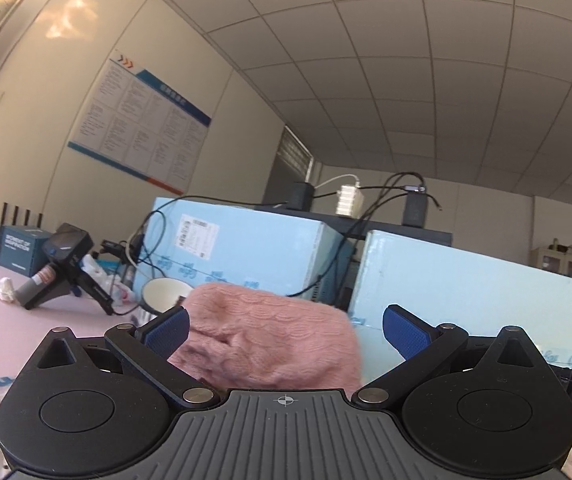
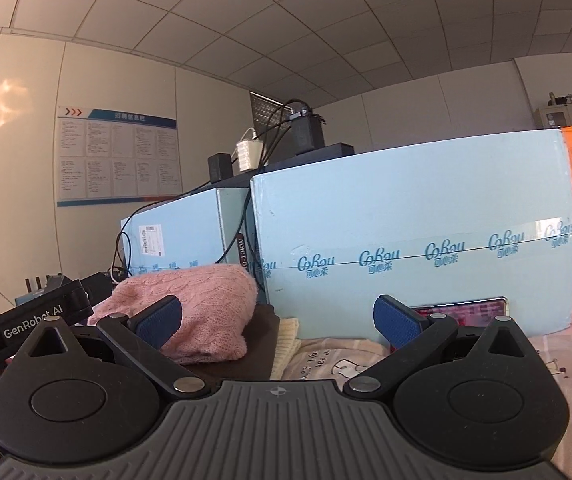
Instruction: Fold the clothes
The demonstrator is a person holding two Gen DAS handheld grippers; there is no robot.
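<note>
A folded pink knitted sweater (image 1: pixel 270 340) lies just beyond my left gripper (image 1: pixel 286 330), which stands open with nothing between its blue pads. In the right wrist view the same pink sweater (image 2: pixel 202 304) rests on a dark folded garment (image 2: pixel 254 344), left of centre. My right gripper (image 2: pixel 278 322) is also open and empty. Beneath it lie a cream knit (image 2: pixel 287 340) and a light printed garment (image 2: pixel 337 356). The other gripper's black body (image 2: pixel 34 320) shows at the left edge.
Two pale blue cartons (image 2: pixel 413 240) stand close behind the clothes, with chargers and cables (image 2: pixel 286 136) on top. A phone (image 2: pixel 461 308) leans against the right carton. On the pink table (image 1: pixel 18 320) sit a bowl (image 1: pixel 166 290), a black handheld device (image 1: pixel 66 268) and a crumpled tissue (image 1: pixel 0 288).
</note>
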